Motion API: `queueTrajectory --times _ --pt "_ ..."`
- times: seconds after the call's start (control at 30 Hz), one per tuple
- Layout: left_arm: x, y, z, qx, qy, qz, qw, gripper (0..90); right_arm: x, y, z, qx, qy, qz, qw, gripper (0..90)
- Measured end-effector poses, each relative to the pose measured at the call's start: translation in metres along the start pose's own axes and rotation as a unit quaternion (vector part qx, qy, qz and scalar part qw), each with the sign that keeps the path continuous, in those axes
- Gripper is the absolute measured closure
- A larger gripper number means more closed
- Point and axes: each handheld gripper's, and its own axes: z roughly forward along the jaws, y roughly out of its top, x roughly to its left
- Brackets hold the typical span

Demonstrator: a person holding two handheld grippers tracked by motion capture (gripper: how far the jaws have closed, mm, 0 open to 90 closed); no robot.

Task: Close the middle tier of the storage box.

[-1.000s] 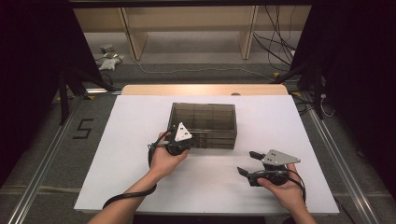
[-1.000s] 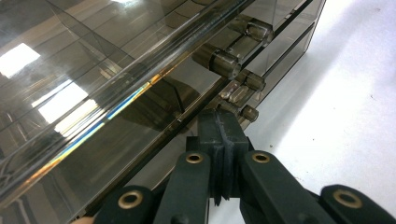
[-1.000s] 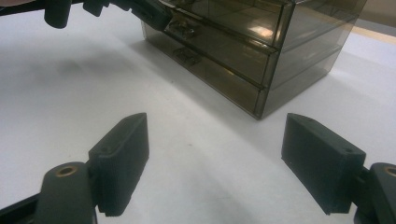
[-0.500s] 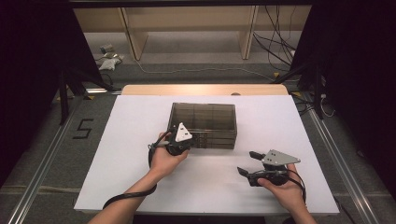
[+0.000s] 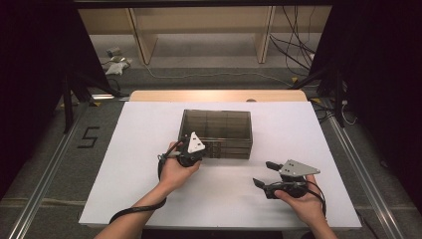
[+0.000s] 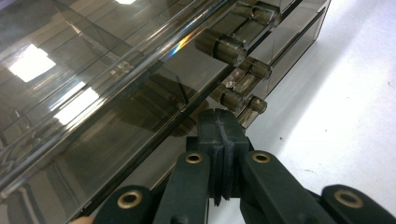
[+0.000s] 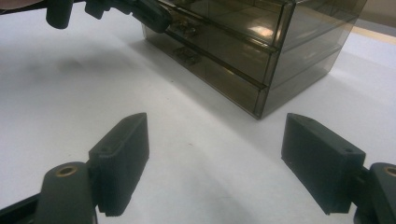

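A smoky see-through drawer box (image 5: 216,127) stands mid-table on the white tabletop (image 5: 139,129). My left gripper (image 5: 204,150) is at the box's front face, held in a hand. In the left gripper view its jaws (image 6: 219,126) are shut pad to pad with nothing visible between them, just short of the drawer front (image 6: 116,107) and its round knobs (image 6: 222,46). My right gripper (image 5: 265,174) rests low at the right front, jaws wide open over bare table (image 7: 215,123). The box's corner (image 7: 261,51) lies ahead of it, with the left gripper (image 7: 140,11) at the upper left.
A wooden strip (image 5: 216,95) borders the table's far edge. The left gripper's cable (image 5: 134,211) trails toward the front edge. Beyond the table are wooden shelf legs (image 5: 142,35), floor cables (image 5: 293,45) and a floor mark "5" (image 5: 88,137).
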Motion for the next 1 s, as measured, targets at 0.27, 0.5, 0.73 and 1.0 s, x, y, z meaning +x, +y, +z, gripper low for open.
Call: queueTrajectory --times 0.27,0.5,0.73,1.0 --pt "-0.001 0.0 -0.004 -0.002 -0.012 -0.005 0.9999 87.9 0.0 0.0 0.0 0.0 0.0 0.002 1.0 24.2" --pt "-0.001 0.0 -0.013 -0.005 -0.017 -0.004 0.9998 86.4 0.0 0.0 0.0 0.0 0.001 0.001 1.0 24.2" --pt "-0.002 -0.003 -0.022 -0.007 -0.025 0.0 0.9997 83.6 0.0 0.0 0.0 0.001 0.001 0.001 1.0 24.2" --pt "-0.004 -0.003 -0.028 -0.008 -0.031 0.011 0.9994 81.5 0.0 0.0 0.0 0.001 0.001 0.001 1.0 24.2"
